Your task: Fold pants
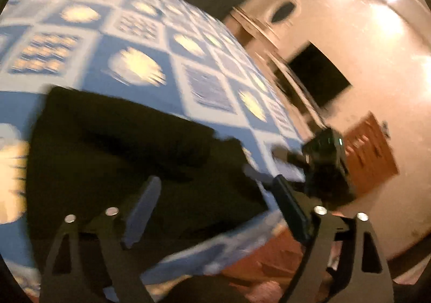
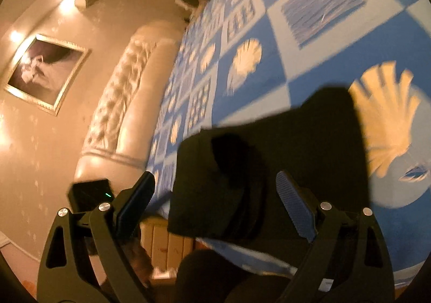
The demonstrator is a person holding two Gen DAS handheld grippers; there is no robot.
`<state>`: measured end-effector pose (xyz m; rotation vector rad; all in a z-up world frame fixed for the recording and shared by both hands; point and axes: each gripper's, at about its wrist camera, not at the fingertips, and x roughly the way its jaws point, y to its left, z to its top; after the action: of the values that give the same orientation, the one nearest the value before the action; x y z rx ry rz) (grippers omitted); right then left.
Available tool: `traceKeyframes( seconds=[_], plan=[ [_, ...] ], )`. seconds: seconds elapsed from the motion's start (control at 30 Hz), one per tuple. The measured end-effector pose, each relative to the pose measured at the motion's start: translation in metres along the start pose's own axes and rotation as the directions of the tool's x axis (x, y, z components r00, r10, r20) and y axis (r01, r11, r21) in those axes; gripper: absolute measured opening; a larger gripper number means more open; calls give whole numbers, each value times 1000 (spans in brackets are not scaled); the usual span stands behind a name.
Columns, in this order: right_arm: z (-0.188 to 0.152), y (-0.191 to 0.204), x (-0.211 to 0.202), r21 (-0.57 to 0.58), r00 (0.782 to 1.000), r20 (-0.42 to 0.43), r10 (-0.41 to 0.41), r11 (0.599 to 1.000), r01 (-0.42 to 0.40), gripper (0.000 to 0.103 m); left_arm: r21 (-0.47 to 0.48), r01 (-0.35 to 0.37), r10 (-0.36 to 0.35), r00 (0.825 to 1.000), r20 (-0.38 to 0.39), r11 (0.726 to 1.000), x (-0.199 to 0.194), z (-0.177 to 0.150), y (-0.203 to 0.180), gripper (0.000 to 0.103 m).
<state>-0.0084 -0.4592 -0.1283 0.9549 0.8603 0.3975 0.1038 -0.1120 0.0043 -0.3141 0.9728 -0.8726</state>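
**Both grippers hanging open over black pants at the bed's near edge**

The pants (image 1: 129, 146) are lying as a dark, already compact slab on the blue patterned bedspread (image 1: 167, 41), close to the near edge of the bed, where the cover is dropping off toward the wooden floor (image 1: 269, 254).

The left gripper (image 1: 215, 208) is showing its fingers spread wide with nothing between them. The pants are sitting ahead of it and to its left. Its left finger (image 1: 142, 208) is over the cloth, but contact cannot be told through the blur.

The right gripper (image 2: 215, 208) is also gaping wide and holding nothing. The pants (image 2: 282, 168) are lying straight ahead between its fingers and running off to its right. A rounded fold or bulge is sitting near the middle.

The long axis seems to be running roughly along the bed edge, though blur and dark cloth are making that a guess. Both tools are looking about equally near. The right gripper is appearing in the left view, at the pants' right end.

Room: open bedspread is stretching beyond the pants on the far side, so pushing or folding away from the edge looks safest. The near side is leaving little margin before the drop.
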Motion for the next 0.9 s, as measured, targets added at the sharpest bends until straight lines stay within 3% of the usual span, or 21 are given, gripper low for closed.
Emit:
traceKeyframes(
  seconds=[0.1, 0.13, 0.23, 0.33, 0.5, 0.57, 0.6, 0.63, 0.73, 0.9],
  plan=[
    [-7, 6, 24, -22, 998, -59, -9, 1000, 8, 92, -34, -163, 165, 985, 60, 986, -22, 3, 33, 85],
    [-7, 8, 33, -34, 997, -75, -16, 999, 13, 92, -85, -214, 220, 973, 67, 973, -30, 2, 55, 85],
    [-8, 13, 47, -77, 991, -56, -123, 990, 118, 92, -242, -231, 257, 963, 81, 942, -49, -3, 103, 85],
    [-11, 13, 55, -77, 986, -30, -165, 984, 162, 92, -354, -251, 286, 957, 50, 901, -58, -5, 133, 85],
    [-20, 20, 79, -104, 985, -111, -131, 987, 119, 91, -337, -321, 350, 936, 28, 885, -61, -3, 141, 85],
    [-24, 25, 89, -138, 977, -137, -163, 980, 144, 62, -330, -332, 357, 934, 15, 884, -58, -4, 140, 85],
    [-24, 24, 94, -139, 972, -152, -181, 977, 160, 33, -331, -333, 358, 934, 14, 883, -61, -7, 140, 85],
    [-25, 21, 96, -127, 967, -157, -200, 975, 181, 19, -331, -333, 357, 934, 12, 883, -61, -9, 139, 85],
    [-24, 20, 87, -94, 975, -136, -174, 982, 162, 16, -330, -340, 360, 933, 2, 881, -62, -10, 140, 85],
    [-22, 40, 53, -150, 984, -77, -161, 978, 148, 14, -378, -316, 343, 939, 6, 870, -66, -12, 148, 85]
  ],
)
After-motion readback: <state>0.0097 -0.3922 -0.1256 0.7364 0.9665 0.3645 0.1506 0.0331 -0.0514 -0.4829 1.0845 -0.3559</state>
